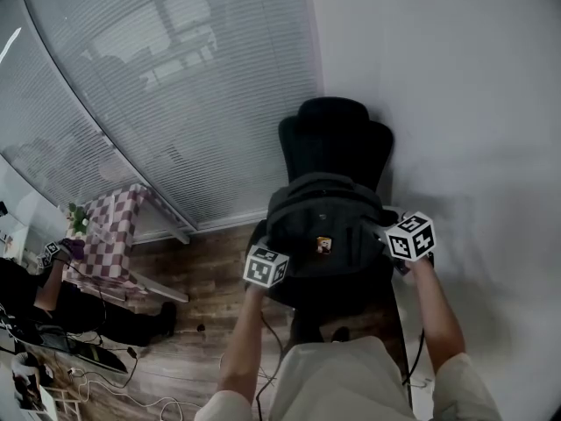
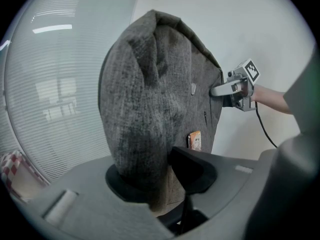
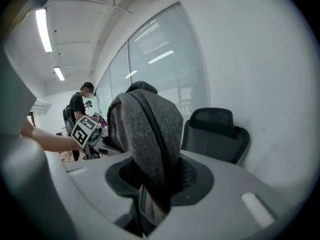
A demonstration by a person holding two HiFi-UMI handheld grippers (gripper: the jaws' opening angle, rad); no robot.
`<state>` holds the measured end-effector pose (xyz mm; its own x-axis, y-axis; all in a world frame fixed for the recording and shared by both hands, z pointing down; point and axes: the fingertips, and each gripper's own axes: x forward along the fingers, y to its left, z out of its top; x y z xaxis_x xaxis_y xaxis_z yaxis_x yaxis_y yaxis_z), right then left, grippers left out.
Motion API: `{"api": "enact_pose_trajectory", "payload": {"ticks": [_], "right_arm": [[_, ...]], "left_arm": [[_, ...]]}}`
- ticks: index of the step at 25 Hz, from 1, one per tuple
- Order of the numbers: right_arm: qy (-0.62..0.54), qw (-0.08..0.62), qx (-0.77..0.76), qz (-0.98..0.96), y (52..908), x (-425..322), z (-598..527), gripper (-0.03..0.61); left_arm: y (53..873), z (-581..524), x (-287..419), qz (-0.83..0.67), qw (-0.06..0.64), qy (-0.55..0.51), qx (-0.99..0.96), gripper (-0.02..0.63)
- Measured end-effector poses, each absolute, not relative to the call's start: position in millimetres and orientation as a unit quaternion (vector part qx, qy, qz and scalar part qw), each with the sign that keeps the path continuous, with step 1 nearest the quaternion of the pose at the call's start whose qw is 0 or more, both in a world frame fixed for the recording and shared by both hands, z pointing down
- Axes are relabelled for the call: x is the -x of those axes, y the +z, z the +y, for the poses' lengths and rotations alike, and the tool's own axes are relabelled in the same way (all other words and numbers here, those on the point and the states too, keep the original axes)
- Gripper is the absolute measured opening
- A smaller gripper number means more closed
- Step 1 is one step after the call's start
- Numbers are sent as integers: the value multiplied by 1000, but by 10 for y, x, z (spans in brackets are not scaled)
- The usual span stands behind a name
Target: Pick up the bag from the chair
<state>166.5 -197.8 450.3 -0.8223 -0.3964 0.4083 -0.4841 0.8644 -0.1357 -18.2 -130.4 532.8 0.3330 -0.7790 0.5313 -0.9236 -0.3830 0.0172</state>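
Note:
A dark grey backpack [image 1: 323,226] with a small orange tag [image 1: 324,245] hangs between my two grippers in front of the black office chair [image 1: 335,139]. My left gripper [image 1: 270,257] is shut on the bag's left side; in the left gripper view the grey fabric [image 2: 145,114] fills the gap between the jaws of this gripper [image 2: 155,184]. My right gripper [image 1: 396,235] is shut on the bag's right side, with a fold and strap [image 3: 150,134] pinched in it [image 3: 157,184]. The chair [image 3: 216,133] stands behind. Whether the bag's bottom touches the seat is hidden.
A glass wall with blinds [image 1: 175,86] runs along the left and a white wall [image 1: 473,103] stands at the right. A table with a checkered cloth [image 1: 114,235] stands at the left on the wooden floor, with cables [image 1: 105,384] and seated people near it. A person [image 3: 77,111] stands further back.

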Motion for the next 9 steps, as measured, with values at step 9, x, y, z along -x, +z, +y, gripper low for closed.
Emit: {"api": "enact_pose_trajectory", "payload": {"ticks": [9], "right_arm": [[118,186,-235,-947,4517,-1637,-2070,121]], "left_arm": [[5329,-1403,221,-532,158,227,-800,148]]}}
